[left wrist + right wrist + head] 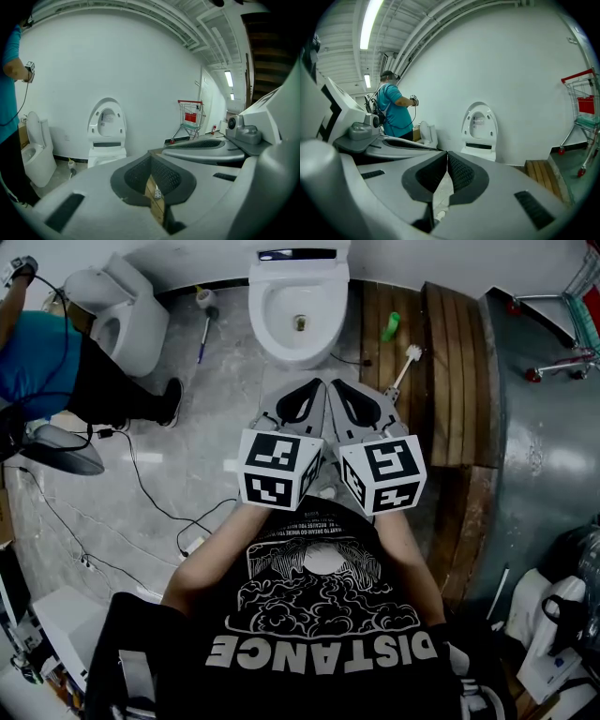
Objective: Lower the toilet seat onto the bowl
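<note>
In the head view the toilet bowl (pixel 272 329) stands at the far middle of the floor, its opening uncovered. The left gripper (pixel 320 385) and the right gripper (pixel 335 385) are held side by side just near of it, tips close together and aimed at the bowl, each with its jaws closed on nothing. To the right of the bowl lie a green bottle (pixel 390 326) and a toilet brush (pixel 404 366) on a wooden platform (pixel 442 381). At the far left stand a second toilet (pixel 131 315) and a person in a teal shirt (pixel 37 357), with cables (pixel 141 486) trailing over the floor.

In the left gripper view the jaws meet at their tips with nothing held between them. Beyond them the toilet seat (pixel 107 121) stands upright against the white wall, above the bowl and well apart from the gripper. A shopping cart (pixel 189 118) stands farther right, and the right gripper fills the right side of the view.

In the right gripper view the jaws are likewise pressed together and empty. The toilet seat is raised against the wall ahead, slightly right of the jaw tips; the person in the teal shirt stands at the far left beside the second toilet, and the wooden platform lies to the right
</note>
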`<state>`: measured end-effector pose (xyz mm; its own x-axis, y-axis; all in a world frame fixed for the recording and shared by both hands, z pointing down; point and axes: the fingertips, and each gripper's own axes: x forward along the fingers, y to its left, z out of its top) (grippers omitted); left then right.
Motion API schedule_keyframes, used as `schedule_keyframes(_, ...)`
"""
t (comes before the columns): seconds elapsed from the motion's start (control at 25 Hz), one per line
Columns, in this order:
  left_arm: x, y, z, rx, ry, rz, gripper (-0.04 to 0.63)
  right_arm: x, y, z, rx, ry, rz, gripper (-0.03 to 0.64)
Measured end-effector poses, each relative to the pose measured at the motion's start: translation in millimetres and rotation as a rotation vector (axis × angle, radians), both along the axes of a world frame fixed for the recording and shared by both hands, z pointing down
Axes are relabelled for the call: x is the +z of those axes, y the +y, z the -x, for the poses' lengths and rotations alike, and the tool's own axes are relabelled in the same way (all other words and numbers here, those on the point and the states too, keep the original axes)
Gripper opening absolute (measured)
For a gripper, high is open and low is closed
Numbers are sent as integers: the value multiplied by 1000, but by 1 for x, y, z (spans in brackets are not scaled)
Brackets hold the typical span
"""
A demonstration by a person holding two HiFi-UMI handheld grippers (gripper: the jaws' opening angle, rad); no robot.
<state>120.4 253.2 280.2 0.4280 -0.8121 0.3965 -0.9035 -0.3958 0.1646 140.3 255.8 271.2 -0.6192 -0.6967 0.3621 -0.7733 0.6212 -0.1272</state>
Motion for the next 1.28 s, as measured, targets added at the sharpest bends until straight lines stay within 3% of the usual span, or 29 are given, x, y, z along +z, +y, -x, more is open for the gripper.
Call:
schedule_keyframes(0.72,4,-150,82,89,53,55,11,6,-146,76,106,67,59,20)
schedule_keyframes(1.28,2,-228,143,162,97,54,11,0,-219,134,176,122,55,18)
